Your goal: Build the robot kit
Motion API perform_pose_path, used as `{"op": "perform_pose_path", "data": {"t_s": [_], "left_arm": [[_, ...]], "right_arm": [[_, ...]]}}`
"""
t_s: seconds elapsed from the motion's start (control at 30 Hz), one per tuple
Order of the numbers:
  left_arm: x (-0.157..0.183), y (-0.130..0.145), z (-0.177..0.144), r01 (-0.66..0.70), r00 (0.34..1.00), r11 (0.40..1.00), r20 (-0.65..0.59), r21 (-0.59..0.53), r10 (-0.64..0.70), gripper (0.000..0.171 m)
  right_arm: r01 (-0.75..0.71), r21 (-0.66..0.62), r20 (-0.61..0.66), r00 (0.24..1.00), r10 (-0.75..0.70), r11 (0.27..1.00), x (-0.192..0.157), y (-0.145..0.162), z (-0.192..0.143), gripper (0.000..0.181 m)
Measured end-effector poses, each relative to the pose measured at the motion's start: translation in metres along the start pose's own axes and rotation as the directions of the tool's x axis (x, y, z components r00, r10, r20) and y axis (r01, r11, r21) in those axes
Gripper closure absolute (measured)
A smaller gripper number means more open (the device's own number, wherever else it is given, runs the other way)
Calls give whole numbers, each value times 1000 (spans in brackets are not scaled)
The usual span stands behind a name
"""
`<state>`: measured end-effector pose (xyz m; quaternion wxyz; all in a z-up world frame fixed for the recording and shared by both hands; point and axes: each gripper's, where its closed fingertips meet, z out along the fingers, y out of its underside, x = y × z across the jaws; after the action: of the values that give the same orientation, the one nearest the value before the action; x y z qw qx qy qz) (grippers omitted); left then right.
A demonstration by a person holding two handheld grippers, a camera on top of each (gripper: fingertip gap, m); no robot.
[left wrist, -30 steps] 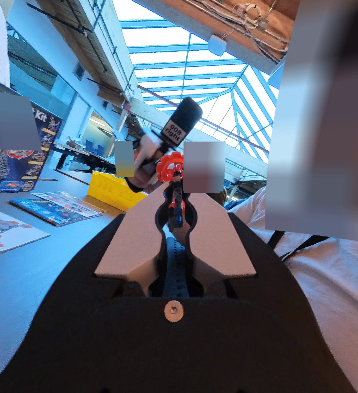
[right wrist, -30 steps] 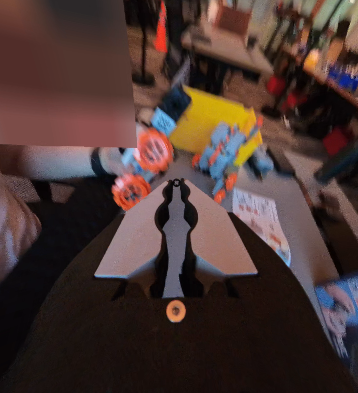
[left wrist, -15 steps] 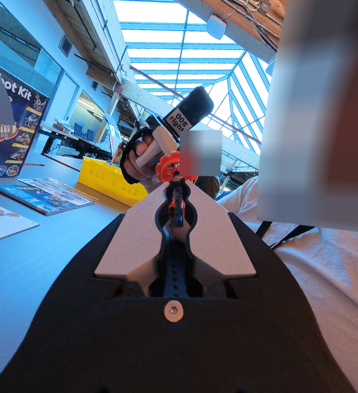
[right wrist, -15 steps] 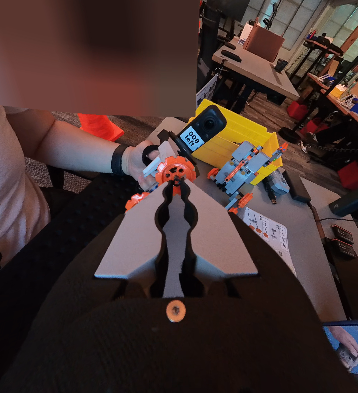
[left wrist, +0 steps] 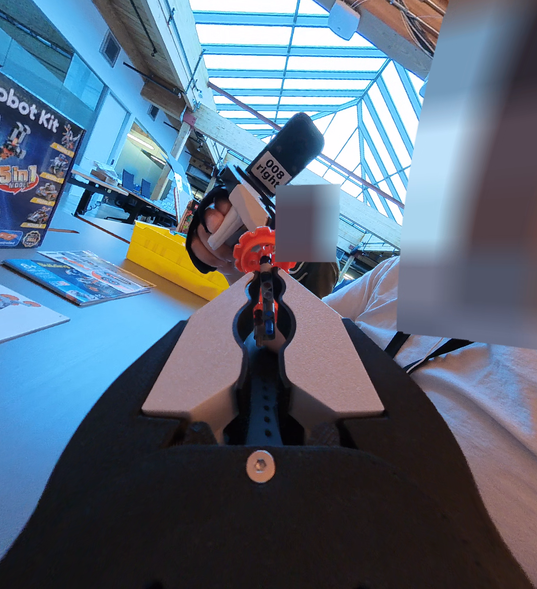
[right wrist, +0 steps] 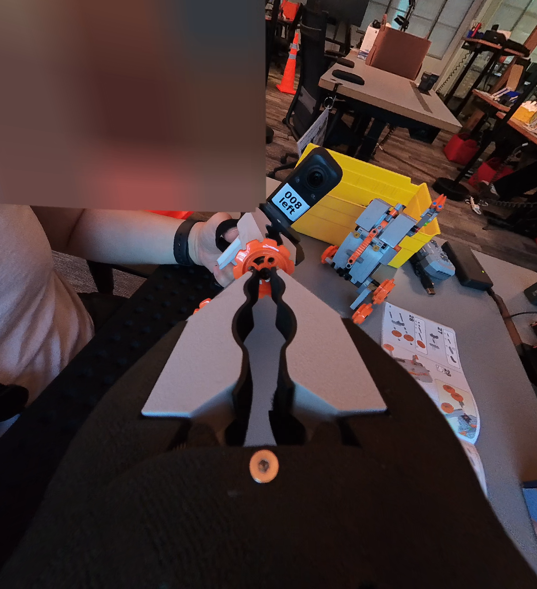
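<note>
My left gripper [left wrist: 265,271] is shut on a dark grey beam [left wrist: 267,302] with orange and blue pins. An orange toothed wheel [left wrist: 252,251] sits at the beam's far end. My right gripper [right wrist: 263,273] is shut on a small black pin [right wrist: 264,272] and holds it against the hub of the wheel [right wrist: 262,259]. The two grippers face each other, tip to tip, above the person's lap. In the left wrist view the right gripper's body [left wrist: 248,204] shows behind the wheel, held in a hand. In the right wrist view the left gripper's camera [right wrist: 305,188] shows behind it.
A yellow bin [right wrist: 372,197] stands on the grey table [right wrist: 318,280]. A grey and orange robot model [right wrist: 375,242] stands in front of the bin. An instruction sheet [right wrist: 426,357], a black adapter [right wrist: 464,264], booklets [left wrist: 82,277] and a kit box [left wrist: 15,178] lie around. Both grippers' tips are close together, under 4 cm apart.
My right gripper has swung in with the black pin and come to rest at the wheel's hub. My left gripper has kept its hold on the beam and shifted only slightly.
</note>
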<state>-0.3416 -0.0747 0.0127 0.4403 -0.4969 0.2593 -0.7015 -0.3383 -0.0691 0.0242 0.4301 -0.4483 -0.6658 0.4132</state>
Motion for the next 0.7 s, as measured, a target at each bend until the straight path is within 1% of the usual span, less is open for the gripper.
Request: {"op": "perform_pose_path", "data": {"t_s": [0.13, 0.33, 0.4, 0.47, 0.57, 0.7], "left_arm": [[-4, 1, -2, 21, 1000, 1000, 16, -10, -21, 166], [-9, 4, -4, 70, 997, 997, 33, -12, -70, 166], [-16, 6, -4, 106, 993, 994, 58, -14, -105, 166], [-19, 8, -4, 139, 988, 990, 64, -19, -137, 166], [-23, 14, -2, 143, 986, 988, 95, -52, -137, 166], [-24, 23, 2, 174, 982, 981, 93, -81, -166, 167]], "right_arm": [[-36, 17, 6, 999, 36, 999, 1, 4, 1, 175], [-133, 116, 17, 991, 132, 984, 4, 9, 2, 175], [-147, 137, -10, 989, 150, 980, 7, 16, 2, 175], [-169, 189, -30, 984, 177, 967, 8, 20, 0, 175], [-230, 267, -55, 966, 253, 936, 8, 29, -3, 175], [-252, 313, -93, 952, 293, 916, 2, 35, -8, 175]]}}
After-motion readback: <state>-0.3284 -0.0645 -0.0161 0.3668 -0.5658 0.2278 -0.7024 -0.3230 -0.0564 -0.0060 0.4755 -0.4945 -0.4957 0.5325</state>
